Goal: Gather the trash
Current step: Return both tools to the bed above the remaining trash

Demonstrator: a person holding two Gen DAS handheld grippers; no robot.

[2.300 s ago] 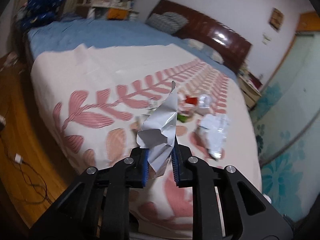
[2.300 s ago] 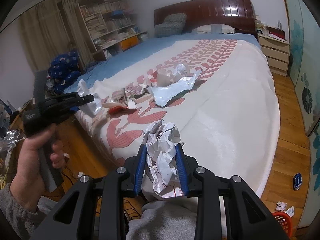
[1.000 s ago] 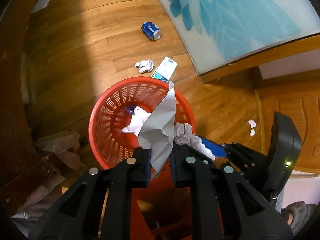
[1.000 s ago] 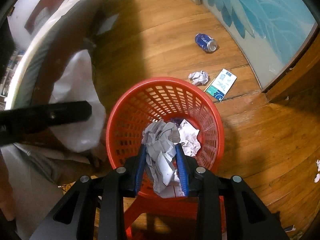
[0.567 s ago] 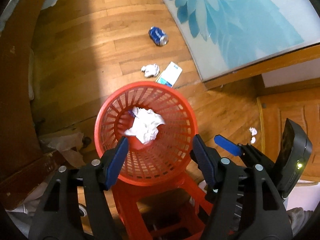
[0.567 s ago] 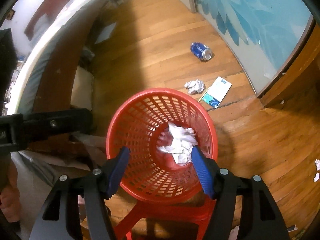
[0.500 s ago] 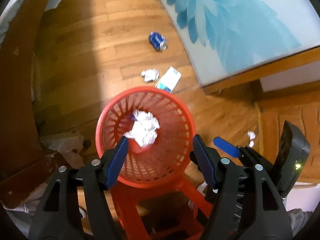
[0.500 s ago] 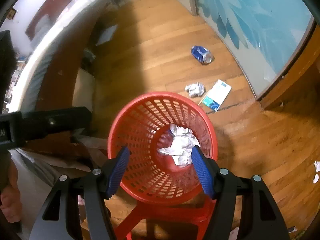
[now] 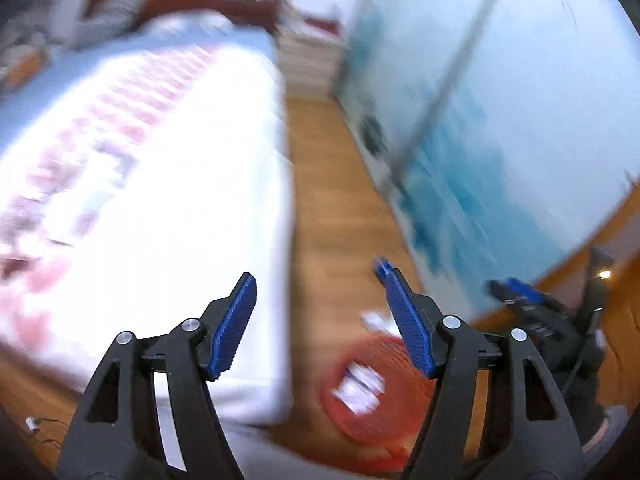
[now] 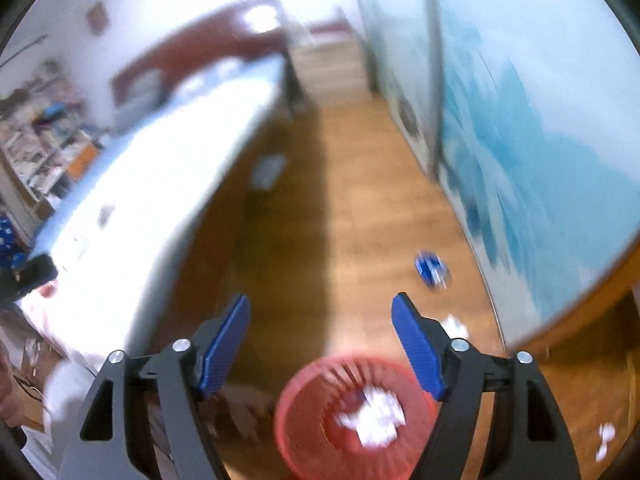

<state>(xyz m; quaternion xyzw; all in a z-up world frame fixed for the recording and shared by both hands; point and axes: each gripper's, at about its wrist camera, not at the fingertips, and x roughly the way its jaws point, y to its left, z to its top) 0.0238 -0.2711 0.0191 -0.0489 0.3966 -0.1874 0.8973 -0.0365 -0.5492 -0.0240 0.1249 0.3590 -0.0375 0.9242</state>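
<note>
Both cams swinging up off the basket since 0.5 s ago, blurred. L view: left tongs (image 9: 316,300) spread wide, nothing in them; red basket (image 9: 384,412) w/ white paper (image 9: 358,388) sitting low on floor beside bed (image 9: 140,184). R view: right tongs (image 10: 320,322) gaping wide, nothing in them; basket (image 10: 316,412) below holding paper (image 10: 376,414); blue can (image 10: 430,268) lying on floor.

Left gripper (image 9: 316,312), fingers (image 9: 234,326) wide apart, above red basket (image 9: 404,436) (crumpled paper (image 9: 358,388) inside), beside bed (image 9: 140,208).

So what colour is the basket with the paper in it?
The basket is red, with white crumpled paper inside. The right wrist view shows it best.
</note>
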